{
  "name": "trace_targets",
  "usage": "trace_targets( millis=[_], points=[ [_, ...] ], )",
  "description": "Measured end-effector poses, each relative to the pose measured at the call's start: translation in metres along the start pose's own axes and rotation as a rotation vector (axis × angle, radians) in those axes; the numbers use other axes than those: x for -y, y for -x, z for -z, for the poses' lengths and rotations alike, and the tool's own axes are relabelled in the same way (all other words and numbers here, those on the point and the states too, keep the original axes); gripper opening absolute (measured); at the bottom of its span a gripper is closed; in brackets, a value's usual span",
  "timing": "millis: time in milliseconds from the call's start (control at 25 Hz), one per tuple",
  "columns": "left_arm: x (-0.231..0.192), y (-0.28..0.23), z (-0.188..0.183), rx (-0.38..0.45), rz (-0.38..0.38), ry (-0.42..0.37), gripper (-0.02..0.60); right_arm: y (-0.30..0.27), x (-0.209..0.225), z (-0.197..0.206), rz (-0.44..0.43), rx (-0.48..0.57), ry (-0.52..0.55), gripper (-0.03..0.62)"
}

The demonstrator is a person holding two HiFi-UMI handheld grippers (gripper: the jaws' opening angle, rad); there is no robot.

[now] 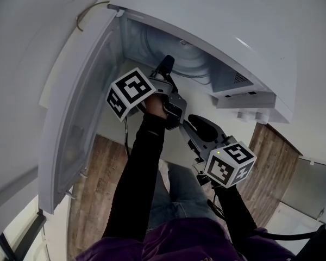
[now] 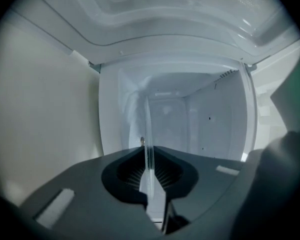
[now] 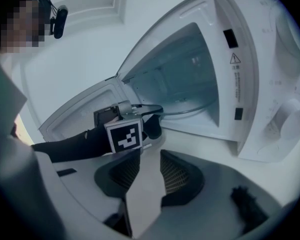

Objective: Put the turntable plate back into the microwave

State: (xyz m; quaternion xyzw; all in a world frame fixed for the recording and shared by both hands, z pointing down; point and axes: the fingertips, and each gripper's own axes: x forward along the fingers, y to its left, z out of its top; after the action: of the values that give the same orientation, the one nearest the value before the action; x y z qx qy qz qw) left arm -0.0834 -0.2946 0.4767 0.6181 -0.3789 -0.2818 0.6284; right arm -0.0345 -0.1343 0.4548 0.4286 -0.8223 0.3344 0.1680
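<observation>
- Okay, nearest me: my right gripper (image 3: 145, 171) idles outside, jaws wide with nothing between them.
- My left gripper (image 2: 149, 160) is pinched narrow on the turntable plate (image 2: 148, 126) rim.
- Plate's already inside the open microwave (image 3: 270, 84). I can't tell if it's seated, so I reckon settling and releasing are left.

**Glass plate inside the open microwave**

We see the clear round glass turntable plate (image 3: 186, 112) inside the cavity of the white microwave (image 1: 244, 31). It sits low and roughly level, with its near rim toward the opening. The left claw (image 2: 149, 153) pinches that rim, pads pressed on the glass, so along the claw we see the plate edge-on as a thin pale line. We cannot tell whether the plate rests on the cavity floor. The microwave's door (image 1: 79, 124) stands swung wide open at the left of the cavity.
</observation>
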Motion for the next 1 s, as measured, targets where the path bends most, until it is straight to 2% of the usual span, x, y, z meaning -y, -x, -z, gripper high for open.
trace_targets(
  millis=[120, 240, 320, 480, 640, 840, 1000],
  points=[
    [0.000, -0.003, 0.003, -0.037, -0.090, -0.071, 0.028, -0.002, -0.003, 0.000, -0.004, 0.001, 0.003, 0.135],
    [0.000, -0.008, 0.007, -0.090, -0.192, -0.116, 0.048, -0.004, -0.008, 0.002, -0.009, 0.000, 0.002, 0.135],
    [0.002, -0.011, 0.011, -0.139, -0.246, -0.170, 0.079, -0.004, -0.009, 0.002, -0.010, 0.002, 0.001, 0.135],
    [0.008, -0.016, 0.020, -0.208, -0.322, -0.342, 0.163, 0.001, -0.006, 0.001, 0.001, 0.010, -0.001, 0.135],
    [0.011, -0.017, 0.025, -0.224, -0.324, -0.530, 0.187, 0.006, 0.002, -0.003, 0.028, 0.025, 0.004, 0.135],
    [0.008, -0.016, 0.033, -0.312, -0.334, -0.768, 0.194, 0.006, 0.015, -0.013, 0.072, 0.048, 0.023, 0.134],
    [0.008, -0.016, 0.032, -0.377, -0.306, -0.766, 0.186, -0.005, 0.028, -0.029, 0.136, 0.090, 0.050, 0.135]
  ],
)
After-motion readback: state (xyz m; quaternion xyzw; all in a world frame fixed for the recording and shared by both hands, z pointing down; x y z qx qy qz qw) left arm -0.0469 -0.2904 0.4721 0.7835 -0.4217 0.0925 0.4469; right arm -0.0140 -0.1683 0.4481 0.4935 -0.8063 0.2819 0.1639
